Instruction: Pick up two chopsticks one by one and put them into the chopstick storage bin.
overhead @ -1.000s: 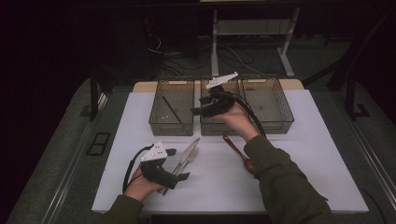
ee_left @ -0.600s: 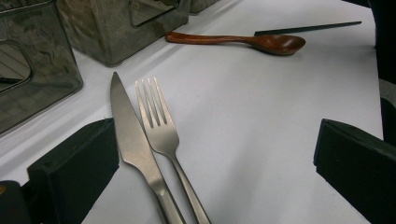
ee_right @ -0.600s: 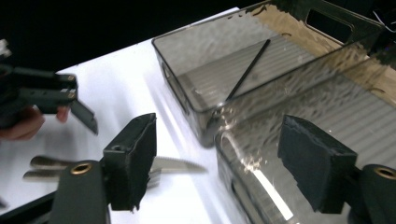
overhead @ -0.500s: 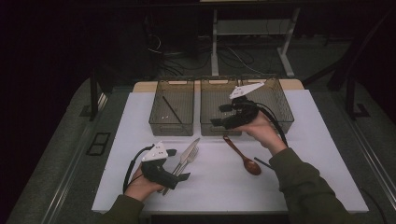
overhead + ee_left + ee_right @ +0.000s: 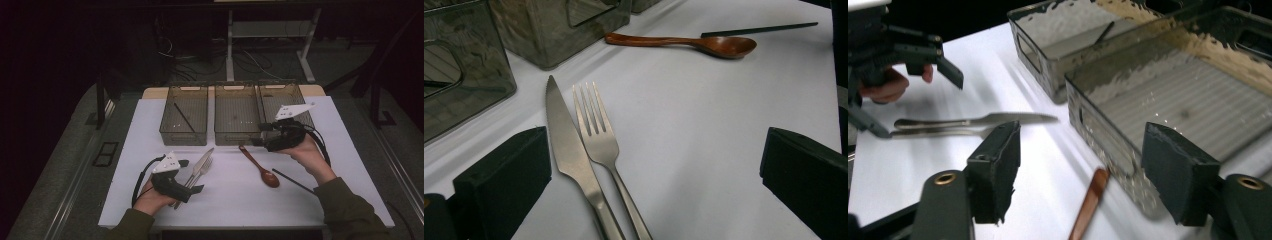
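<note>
So far one chopstick (image 5: 184,118) lies binned; knife (image 5: 569,155), fork (image 5: 599,140), spoon (image 5: 260,167) wait mid-surface, both tongs (image 5: 196,176) (image 5: 257,134) open, empty.

Steel knife (image 5: 570,155) and fork (image 5: 600,140), side by side and touching along the handles, flat on the white counter (image 5: 230,200), tips aimed toward the bins; serrated knife edge facing the fork. Both handles between the spread jaws of the left tool (image 5: 192,176), unpinched.

Reddish-brown wooden spoon (image 5: 259,166), flat on the counter, bowl up and nearer the front edge, handle end just before the middle bin (image 5: 236,137), under the right tool (image 5: 258,135), whose jaws stand apart with nothing between them, having just closed a little.
</note>
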`<state>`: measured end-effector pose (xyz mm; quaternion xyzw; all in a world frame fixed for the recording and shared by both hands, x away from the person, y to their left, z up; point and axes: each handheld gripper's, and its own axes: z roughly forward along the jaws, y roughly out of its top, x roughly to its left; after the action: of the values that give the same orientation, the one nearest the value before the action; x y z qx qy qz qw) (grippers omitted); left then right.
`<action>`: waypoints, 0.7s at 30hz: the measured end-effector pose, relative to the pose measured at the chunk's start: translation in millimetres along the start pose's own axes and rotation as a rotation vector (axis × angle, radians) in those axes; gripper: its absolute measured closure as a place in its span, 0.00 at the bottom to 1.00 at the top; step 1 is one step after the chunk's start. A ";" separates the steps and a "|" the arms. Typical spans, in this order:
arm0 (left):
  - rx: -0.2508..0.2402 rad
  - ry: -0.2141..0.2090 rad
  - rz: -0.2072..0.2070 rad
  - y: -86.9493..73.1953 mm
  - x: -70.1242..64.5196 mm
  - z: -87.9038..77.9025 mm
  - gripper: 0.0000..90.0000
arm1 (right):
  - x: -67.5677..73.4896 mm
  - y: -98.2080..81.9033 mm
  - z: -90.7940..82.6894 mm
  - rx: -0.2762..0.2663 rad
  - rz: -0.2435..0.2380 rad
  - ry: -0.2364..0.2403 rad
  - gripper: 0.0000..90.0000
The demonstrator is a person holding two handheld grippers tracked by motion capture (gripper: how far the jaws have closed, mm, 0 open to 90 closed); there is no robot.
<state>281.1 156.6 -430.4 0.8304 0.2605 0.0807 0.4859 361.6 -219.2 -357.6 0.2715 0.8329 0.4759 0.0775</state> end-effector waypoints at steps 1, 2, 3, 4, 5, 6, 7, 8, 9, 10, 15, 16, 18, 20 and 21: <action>-0.001 0.002 -0.002 0.0 -0.1 0.3 0.00 | -0.5 -3.0 -1.9 0.000 -0.003 -0.008 0.38; 0.000 0.003 -0.002 0.0 -0.2 0.4 0.00 | -1.2 -8.0 -4.8 0.007 0.004 -0.016 0.41; 0.000 0.002 -0.003 -0.1 -0.3 0.2 0.00 | -1.8 -12.1 -7.0 0.009 0.012 -0.013 0.42; 0.002 0.001 -0.002 -0.1 -0.3 -0.1 0.00 | -2.0 -16.0 -9.0 0.010 0.020 -0.015 0.43; 0.005 0.002 -0.001 0.0 -0.2 -0.5 0.00 | -2.0 -19.7 -10.9 0.013 0.018 -0.015 0.46; 0.004 0.002 0.002 0.1 0.2 -0.6 0.00 | -1.8 -23.1 -12.6 0.018 0.020 -0.016 0.46; 0.000 0.001 -0.003 -0.1 0.1 -0.5 0.00 | -1.6 -25.3 -13.9 0.023 0.021 -0.017 0.48; 0.000 0.001 -0.002 -0.1 0.0 -0.6 0.00 | -1.3 -28.8 -16.5 0.033 0.018 -0.023 0.50; 0.001 0.002 -0.002 -0.1 -0.1 -0.7 0.00 | -0.7 -31.6 -19.1 0.032 0.019 -0.027 0.52; 0.004 0.001 -0.001 0.0 -0.2 -1.0 0.00 | -0.7 -34.5 -22.0 0.031 0.018 -0.028 0.54; -0.001 0.002 -0.003 -0.2 -0.3 -1.2 0.00 | -0.2 -48.9 -34.7 0.043 0.056 -0.036 0.63; 0.002 0.002 -0.002 0.0 -0.4 -1.4 0.00 | -0.1 -52.1 -37.1 0.044 0.049 -0.041 0.64; 0.002 0.003 -0.002 0.0 -0.5 -1.5 0.00 | 0.2 -57.2 -41.3 0.049 0.055 -0.047 0.66; 0.000 0.003 -0.003 -0.3 -0.3 -1.3 0.00 | 1.0 -63.7 -47.3 0.052 0.057 -0.053 0.67; 0.000 0.004 -0.003 -0.3 -0.1 -1.2 0.00 | 1.0 -66.7 -50.0 0.052 0.054 -0.050 0.67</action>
<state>280.4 157.6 -430.0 0.8298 0.2629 0.0814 0.4855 316.1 -282.9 -386.4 0.3076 0.8353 0.4490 0.0783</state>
